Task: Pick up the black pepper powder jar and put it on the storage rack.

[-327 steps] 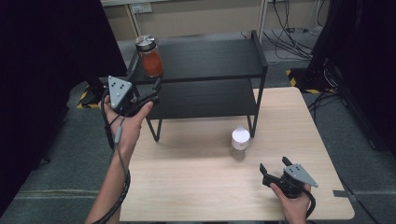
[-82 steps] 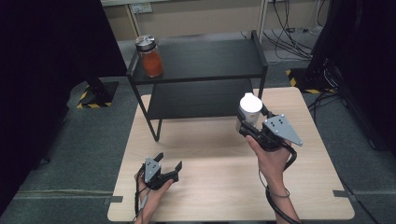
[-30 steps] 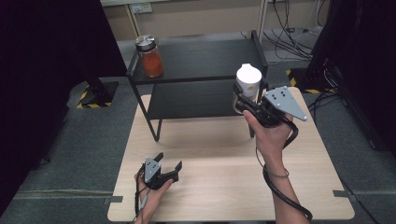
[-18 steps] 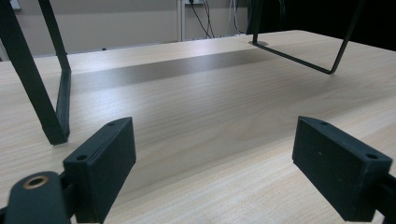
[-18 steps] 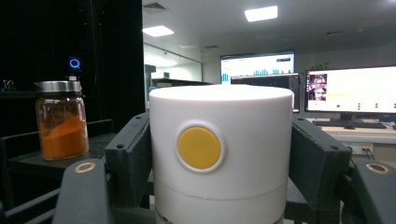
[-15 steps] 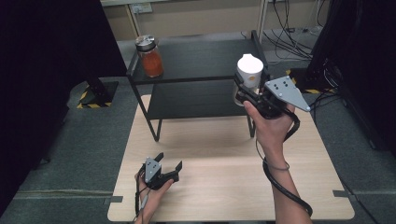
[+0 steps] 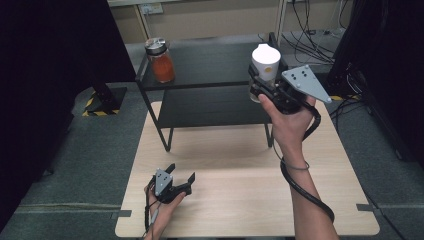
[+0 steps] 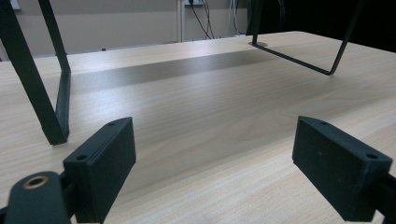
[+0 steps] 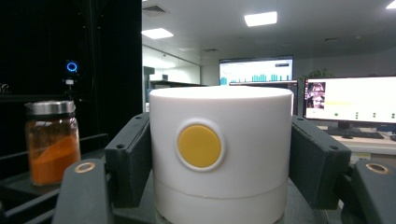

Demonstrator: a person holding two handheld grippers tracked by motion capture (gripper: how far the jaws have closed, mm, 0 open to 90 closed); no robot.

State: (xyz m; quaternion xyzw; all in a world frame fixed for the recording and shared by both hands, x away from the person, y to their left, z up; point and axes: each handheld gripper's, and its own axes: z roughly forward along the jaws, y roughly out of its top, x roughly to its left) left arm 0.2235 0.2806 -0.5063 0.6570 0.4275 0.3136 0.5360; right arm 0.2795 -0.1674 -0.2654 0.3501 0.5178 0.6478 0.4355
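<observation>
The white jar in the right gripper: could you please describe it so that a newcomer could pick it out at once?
Start at the black two-tier shelf at the far end of the wooden table. By its right end, the right gripper holds a white jar up at top-shelf height. Unlike the glass jar of orange powder at the shelf's left end, it is plain white with a round yellow dot on its side.

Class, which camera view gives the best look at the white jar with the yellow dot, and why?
The right gripper view: the white jar is close and central, its yellow dot facing the camera, clamped in the right gripper. The high view shows the jar small, from above, over the black shelf.
</observation>
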